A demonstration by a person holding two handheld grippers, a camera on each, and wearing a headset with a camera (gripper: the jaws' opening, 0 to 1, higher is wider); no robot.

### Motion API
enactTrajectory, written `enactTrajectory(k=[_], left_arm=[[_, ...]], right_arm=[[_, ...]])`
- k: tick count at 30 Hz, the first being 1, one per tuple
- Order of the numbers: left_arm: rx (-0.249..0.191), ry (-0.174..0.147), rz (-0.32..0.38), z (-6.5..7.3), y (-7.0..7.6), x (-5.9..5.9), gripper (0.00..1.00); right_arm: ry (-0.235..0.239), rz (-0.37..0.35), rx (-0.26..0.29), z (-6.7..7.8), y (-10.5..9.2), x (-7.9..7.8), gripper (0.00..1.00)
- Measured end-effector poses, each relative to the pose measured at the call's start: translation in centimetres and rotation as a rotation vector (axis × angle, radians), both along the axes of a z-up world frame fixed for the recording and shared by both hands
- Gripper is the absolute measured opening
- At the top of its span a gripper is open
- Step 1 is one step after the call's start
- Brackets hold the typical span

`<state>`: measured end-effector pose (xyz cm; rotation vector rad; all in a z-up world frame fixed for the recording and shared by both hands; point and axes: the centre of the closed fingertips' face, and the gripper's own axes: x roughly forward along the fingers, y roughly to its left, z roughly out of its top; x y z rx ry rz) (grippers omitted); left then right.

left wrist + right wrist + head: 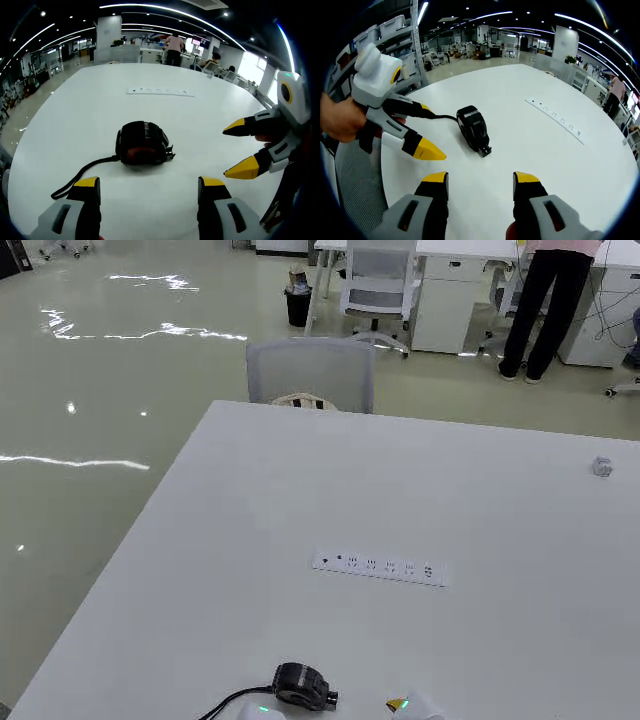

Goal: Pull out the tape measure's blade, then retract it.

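A black tape measure (303, 687) with a black wrist strap lies on the white table (300, 500) near its front edge, blade fully in. In the left gripper view the tape measure (143, 143) rests just beyond my open left gripper (149, 187), whose yellow-tipped jaws stand apart with nothing between them. The right gripper (242, 149) enters that view from the right, open. In the right gripper view the tape measure (474, 128) lies ahead and slightly left of my open right gripper (480, 181); the left gripper (422, 131) comes in from the left, held by a hand.
A white power strip (380, 567) lies mid-table beyond the tape measure. A small crumpled grey object (601, 467) sits at the far right. A grey mesh chair (310, 372) stands at the table's far edge. A person (550, 300) stands by desks in the background.
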<state>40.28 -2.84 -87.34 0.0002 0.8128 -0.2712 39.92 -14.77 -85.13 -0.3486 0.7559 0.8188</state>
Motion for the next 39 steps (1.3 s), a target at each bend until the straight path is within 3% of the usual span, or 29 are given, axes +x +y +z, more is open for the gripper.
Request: enactTrajectory(k=[3,15,25,31,39], left_arm=[[0.000,-0.010,-0.016,0.8,0.4,-0.2,0.77],[-0.005,-0.009,-0.033,1.9,1.5,-1.2,0.80],[-0.012,-0.006,-0.047,2.6,2.4,-2.5,0.80],[-0.017,-0.020,-0.071,3.5,2.9,-3.2,0.81],[-0.028,-0.033,-0.101,4.2,3.5,-4.1,0.82]], right_arm=[[-0.003,-0.072,0.013,0.8,-0.9,-0.6,0.56],[0.005,-0.230,0.048,1.8,-2.7,-2.3,0.67],[-0.001,-0.287,0.050,2.9,-3.2,-4.1,0.73],[-0.014,-0.328,0.033,3.5,-4.0,-5.0,0.77],[-0.021,-0.386,0.054,4.5,-4.2,-6.1,0.81]])
